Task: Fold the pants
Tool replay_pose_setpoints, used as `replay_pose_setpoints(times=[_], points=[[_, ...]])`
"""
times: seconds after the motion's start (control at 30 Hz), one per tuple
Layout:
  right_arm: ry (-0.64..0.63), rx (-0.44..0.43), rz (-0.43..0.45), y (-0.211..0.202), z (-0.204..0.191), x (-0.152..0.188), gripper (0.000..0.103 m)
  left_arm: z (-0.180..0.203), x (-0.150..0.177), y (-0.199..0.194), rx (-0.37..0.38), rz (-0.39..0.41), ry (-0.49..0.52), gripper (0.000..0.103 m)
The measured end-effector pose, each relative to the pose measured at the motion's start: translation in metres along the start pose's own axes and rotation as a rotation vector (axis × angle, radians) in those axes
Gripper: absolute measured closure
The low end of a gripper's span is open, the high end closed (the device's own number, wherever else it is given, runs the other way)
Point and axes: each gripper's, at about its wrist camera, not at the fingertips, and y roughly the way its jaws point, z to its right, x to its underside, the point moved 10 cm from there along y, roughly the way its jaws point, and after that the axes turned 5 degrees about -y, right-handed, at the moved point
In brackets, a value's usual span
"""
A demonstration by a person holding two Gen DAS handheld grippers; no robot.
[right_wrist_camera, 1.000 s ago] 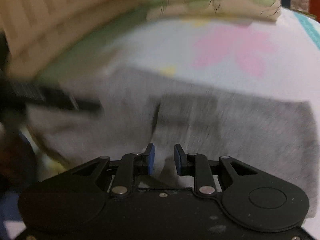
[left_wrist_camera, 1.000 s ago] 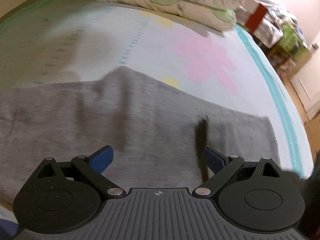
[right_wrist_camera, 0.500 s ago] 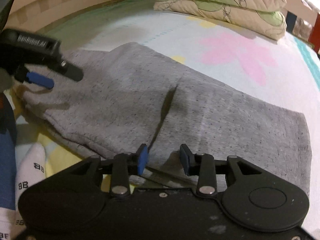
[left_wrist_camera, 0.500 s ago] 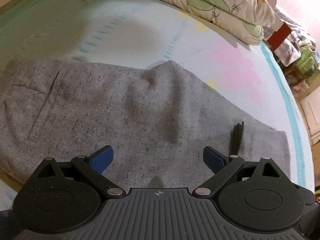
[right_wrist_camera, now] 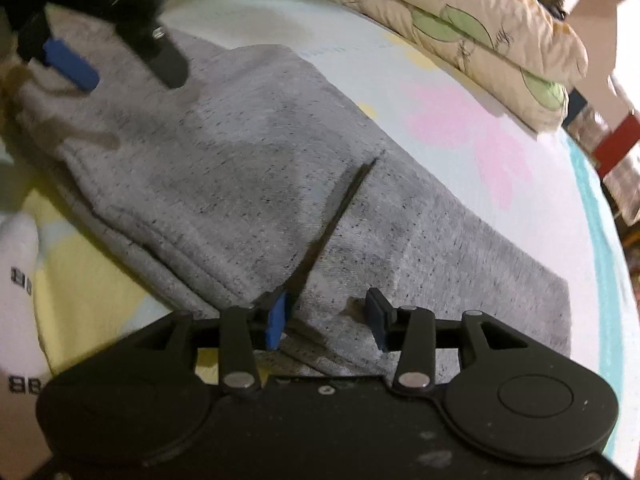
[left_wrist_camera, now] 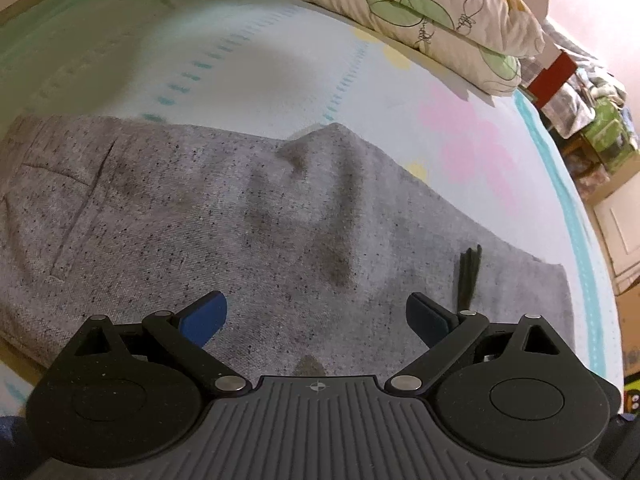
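Your gray pants [left_wrist_camera: 248, 232] lie flat across the bed [left_wrist_camera: 280, 80], pillows [left_wrist_camera: 420, 12] beyond. Left gripper [left_wrist_camera: 316, 316] fingers stand wide apart; right gripper [right_wrist_camera: 328, 320] fingers, just opening, straddle the near edge without pressing it.

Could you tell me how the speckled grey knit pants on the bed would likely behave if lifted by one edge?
The speckled grey knit pants would probably droop limply, since they already ridge and crease. The thick doubled hem suggests moderate weight, unlikely to slip.
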Motion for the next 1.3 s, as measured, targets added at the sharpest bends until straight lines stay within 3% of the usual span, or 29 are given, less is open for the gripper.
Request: replay_pose_setpoints(times=[0.17,0.27,0.3,0.4,0.5,0.63,0.77,0.9,1.0,1.3], points=[[0.054,-0.035,-0.013,0.005,0.008,0.001,0.06,0.0,0.001,-0.003,0.006,0.004,0.002,0.006],[0.219,-0.108,-0.022,0.004,0.024,0.001,0.078,-0.002,0.001,-0.005,0.014,0.009,-0.011,0.006],[0.272,-0.12,-0.011,0.001,0.03,-0.001,0.089,-0.002,0.001,-0.005,0.017,0.009,-0.013,0.006],[0.407,-0.194,0.054,-0.015,0.04,-0.013,0.092,-0.003,0.0,-0.006,0.021,0.01,-0.014,0.006],[0.469,-0.272,0.066,-0.016,0.037,-0.018,0.093,-0.002,0.001,-0.005,0.019,0.003,-0.005,0.006],[0.484,-0.317,-0.012,0.007,0.024,-0.005,0.086,-0.002,0.0,-0.007,0.025,0.008,-0.01,0.006],[0.524,-0.342,0.03,-0.008,0.028,-0.009,0.067,-0.004,-0.001,-0.008,0.032,0.012,-0.031,0.006],[0.53,-0.343,0.107,-0.027,0.034,-0.019,0.066,0.0,-0.007,-0.018,0.081,0.044,-0.037,0.006],[0.565,-0.356,0.119,-0.028,0.039,-0.024,0.066,-0.008,-0.022,-0.036,0.128,0.087,-0.1,0.006],[0.541,-0.44,0.144,-0.02,0.032,-0.053,0.066,-0.088,-0.082,-0.097,-0.016,0.212,-0.072,0.005]])
